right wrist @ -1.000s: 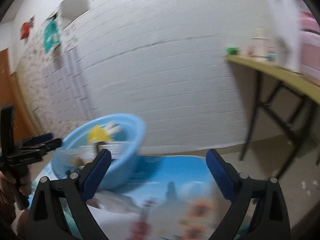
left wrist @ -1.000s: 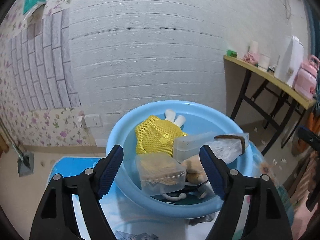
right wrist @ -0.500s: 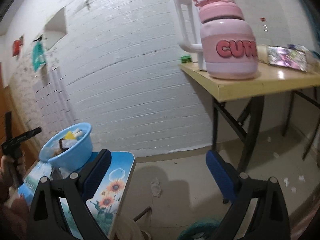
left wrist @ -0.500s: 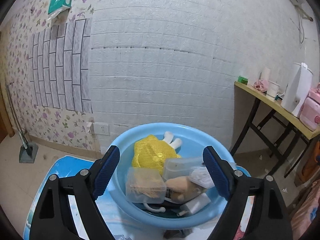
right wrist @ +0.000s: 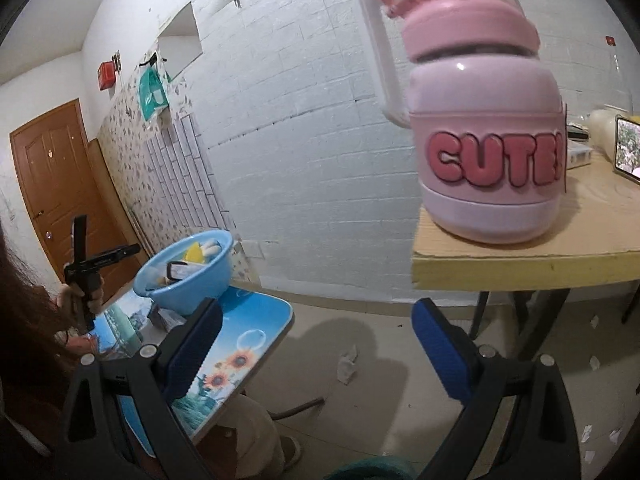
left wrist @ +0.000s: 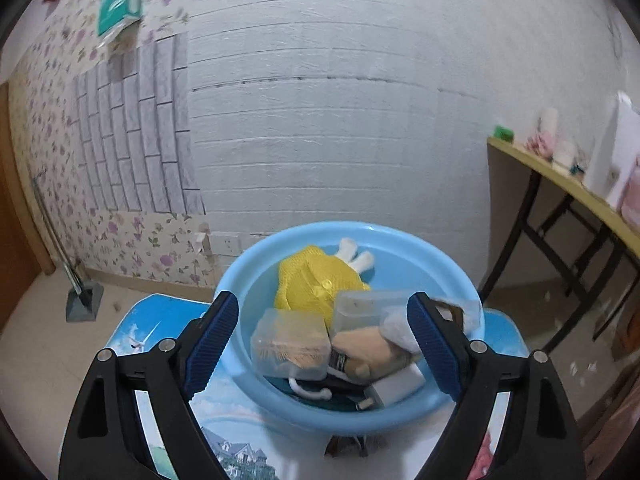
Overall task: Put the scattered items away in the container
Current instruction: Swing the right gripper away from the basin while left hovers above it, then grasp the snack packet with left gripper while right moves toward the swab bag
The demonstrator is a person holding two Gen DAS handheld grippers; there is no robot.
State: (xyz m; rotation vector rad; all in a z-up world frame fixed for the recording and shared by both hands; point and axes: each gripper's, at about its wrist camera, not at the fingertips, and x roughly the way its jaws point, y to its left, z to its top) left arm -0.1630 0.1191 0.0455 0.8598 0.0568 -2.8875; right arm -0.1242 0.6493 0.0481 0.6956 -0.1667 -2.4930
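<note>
L gripper (left wrist: 322, 336) wide over filled blue basin (left wrist: 256, 276), R gripper (right wrist: 316, 344) empty

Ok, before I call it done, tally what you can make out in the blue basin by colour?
Yellow: 1, mesh pouch
Clear: 2, plastic boxes
Tan: 1, soft item
White: 3, charger block, cord hook, toy feet
Total: 7 visible in the blue basin; anything buried underneath can't be counted.
</note>
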